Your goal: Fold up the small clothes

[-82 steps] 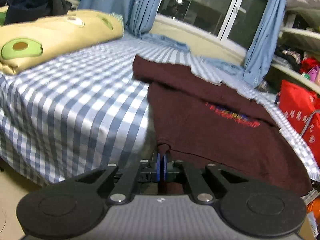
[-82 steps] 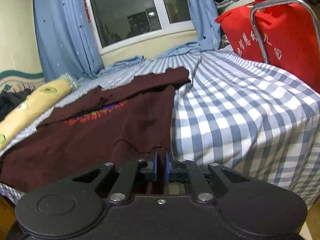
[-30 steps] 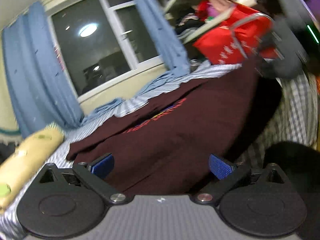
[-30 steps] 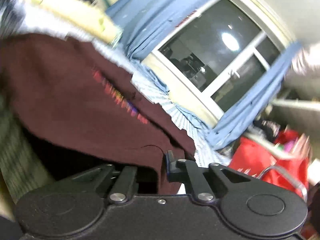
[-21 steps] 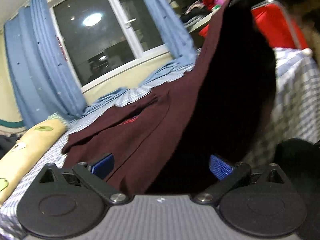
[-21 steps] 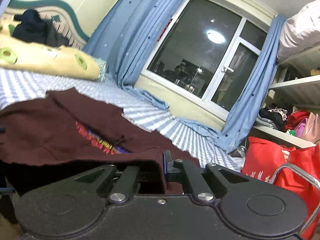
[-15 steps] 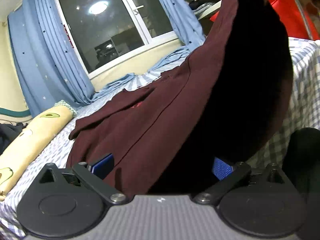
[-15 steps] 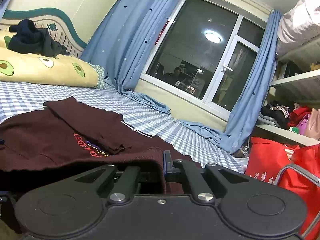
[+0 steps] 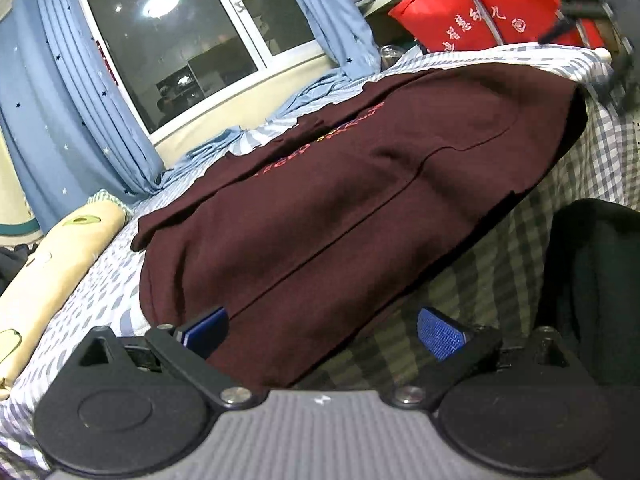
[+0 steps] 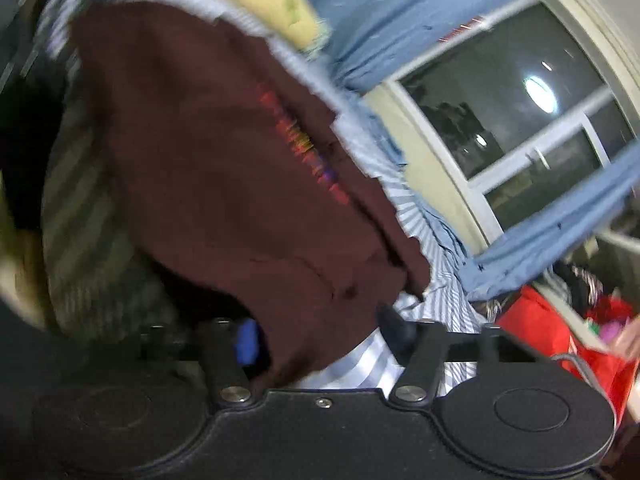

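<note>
A dark maroon sweatshirt (image 9: 360, 184) with orange chest lettering lies spread on the blue-and-white checked bed (image 9: 600, 152), its lower part hanging over the near edge. My left gripper (image 9: 320, 330) is open, its blue pads on either side of the hem, holding nothing. In the blurred, tilted right wrist view the sweatshirt (image 10: 224, 184) fills the middle. My right gripper (image 10: 320, 336) is open, with cloth lying between its fingers.
A yellow avocado-print pillow (image 9: 52, 264) lies at the bed's left. A red bag (image 9: 500, 12) with a metal frame stands at the right beside shelves. A window (image 9: 192, 48) with blue curtains is behind the bed. A dark shape (image 9: 592, 292) stands at lower right.
My right gripper has opened and let go of the sweatshirt's hem. The raised cloth has dropped flat onto the bed. The right view has swung and tilted; my left gripper has stayed open.
</note>
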Tool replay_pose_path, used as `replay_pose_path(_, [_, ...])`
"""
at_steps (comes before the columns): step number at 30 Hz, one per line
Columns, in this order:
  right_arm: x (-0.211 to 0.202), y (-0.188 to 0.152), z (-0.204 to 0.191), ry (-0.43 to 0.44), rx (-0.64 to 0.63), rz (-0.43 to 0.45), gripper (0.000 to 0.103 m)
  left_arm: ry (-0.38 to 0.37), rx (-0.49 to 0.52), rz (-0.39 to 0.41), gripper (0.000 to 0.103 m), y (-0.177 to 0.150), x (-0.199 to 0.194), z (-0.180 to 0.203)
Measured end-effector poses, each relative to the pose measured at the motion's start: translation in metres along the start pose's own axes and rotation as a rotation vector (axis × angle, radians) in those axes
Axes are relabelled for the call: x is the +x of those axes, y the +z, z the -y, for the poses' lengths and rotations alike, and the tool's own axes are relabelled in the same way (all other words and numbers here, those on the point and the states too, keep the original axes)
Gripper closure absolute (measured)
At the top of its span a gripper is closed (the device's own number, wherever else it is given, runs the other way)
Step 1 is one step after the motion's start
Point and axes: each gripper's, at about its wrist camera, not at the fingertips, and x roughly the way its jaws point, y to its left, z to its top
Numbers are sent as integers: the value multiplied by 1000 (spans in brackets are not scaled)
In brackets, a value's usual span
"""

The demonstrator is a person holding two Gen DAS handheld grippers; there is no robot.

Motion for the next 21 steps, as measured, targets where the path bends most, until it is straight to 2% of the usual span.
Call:
replay_pose_path(4, [15, -19, -31, -28, -127, -17, 20, 11, 1, -6, 1, 1, 0, -4])
replay_pose_path(10, [43, -32, -56, -120, -251, -42, 13, 17, -11, -18, 1, 1, 1, -5])
replay_pose_path(13, [53, -33, -63, -170, -277, -24, 12, 20, -11, -21, 1, 2, 2, -4])
replay_pose_path(17, [56, -36, -70, -241, -325, 5, 19, 30, -7, -16, 1, 2, 2, -3])
replay_pose_path(21, [52, -49, -81, -204, -397, -14, 15, 30, -20, -19, 1, 1, 2, -5])
